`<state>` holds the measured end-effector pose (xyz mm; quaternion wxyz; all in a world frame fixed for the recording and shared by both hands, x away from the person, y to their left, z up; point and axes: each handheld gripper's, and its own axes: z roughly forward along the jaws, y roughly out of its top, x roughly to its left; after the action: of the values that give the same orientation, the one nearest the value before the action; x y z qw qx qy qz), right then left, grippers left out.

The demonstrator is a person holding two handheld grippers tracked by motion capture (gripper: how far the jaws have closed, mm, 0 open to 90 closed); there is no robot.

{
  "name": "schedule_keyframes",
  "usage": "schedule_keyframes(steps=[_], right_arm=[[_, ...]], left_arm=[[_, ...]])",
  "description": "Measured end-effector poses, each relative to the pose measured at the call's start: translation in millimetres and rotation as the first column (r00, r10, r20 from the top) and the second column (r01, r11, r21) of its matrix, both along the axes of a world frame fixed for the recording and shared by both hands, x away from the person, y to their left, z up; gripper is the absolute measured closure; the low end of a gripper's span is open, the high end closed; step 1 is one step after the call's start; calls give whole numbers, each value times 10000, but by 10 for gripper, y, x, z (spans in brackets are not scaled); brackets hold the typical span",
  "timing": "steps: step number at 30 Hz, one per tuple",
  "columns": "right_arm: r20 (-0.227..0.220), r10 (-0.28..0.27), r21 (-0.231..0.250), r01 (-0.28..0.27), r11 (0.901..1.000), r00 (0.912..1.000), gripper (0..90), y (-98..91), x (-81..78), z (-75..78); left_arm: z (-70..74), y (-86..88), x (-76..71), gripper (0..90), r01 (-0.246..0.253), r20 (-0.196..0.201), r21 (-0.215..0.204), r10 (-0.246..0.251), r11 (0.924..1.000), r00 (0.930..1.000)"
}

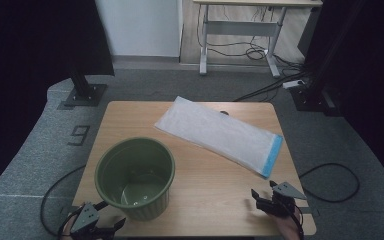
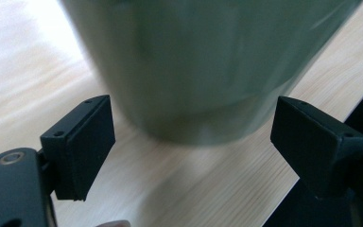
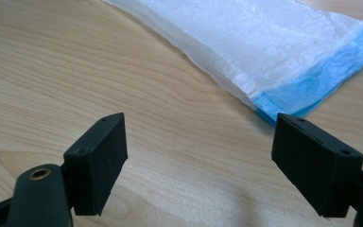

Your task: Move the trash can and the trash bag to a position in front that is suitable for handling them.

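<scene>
Green and faintly ribbed, the round pot (image 1: 136, 177) stood at the table's (image 1: 215, 192) near left, tapering toward its base, smooth and glossy inside. Pale wood grain ran across the tabletop. Farther right lay a flat, crinkly white bag (image 1: 215, 131) with a blue strip along its near right end, set slantwise. The left gripper (image 1: 102, 217) sat low at the near edge just beside the pot, jaws spread wide around nothing, the pot's wall close ahead. The right gripper (image 1: 264, 192) hovered near the right corner, jaws likewise wide apart and empty, aimed at the bag's blue end.
</scene>
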<state>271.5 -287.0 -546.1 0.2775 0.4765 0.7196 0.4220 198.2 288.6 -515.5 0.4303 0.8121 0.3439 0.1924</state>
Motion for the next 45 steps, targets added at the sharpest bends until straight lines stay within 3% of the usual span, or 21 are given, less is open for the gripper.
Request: schedule_keyframes(steps=[3,8,11,13,20,30,33,45], right_arm=[[-7,-108,71,108,9999,9999,186,-14,-4,5],[10,-82,99,82,9999,10000,187,-8,-16,3],[-22,180,1193,-177,9927,9998,187,-27,-56,32],[30,120,1479,-123,9889,9999,187,-43,-72,47],[11,-222,1697,217,9853,9998,190,-143,-139,55],[-2,-470,1712,463,9842,9989,195,-203,-244,36],[-19,-667,1745,660,9824,9978,195,-219,-278,34],[-62,-626,1743,627,9827,9980,191,-198,-283,27]], left_arm=[[25,-115,42,138,53,141,313,-57,9995,9999],[34,-201,109,141,144,154,496,-152,9987,9998],[35,-273,193,141,125,192,620,-137,9980,9997],[33,-307,246,140,218,176,580,-228,9981,9996],[39,-426,430,140,608,49,483,-611,9970,9981],[48,-823,730,148,1200,9,689,-1204,9904,9927],[96,-1002,872,148,1420,-376,696,-1396,9874,9895],[159,-1372,1071,146,1473,-546,890,-1429,9851,9882]])
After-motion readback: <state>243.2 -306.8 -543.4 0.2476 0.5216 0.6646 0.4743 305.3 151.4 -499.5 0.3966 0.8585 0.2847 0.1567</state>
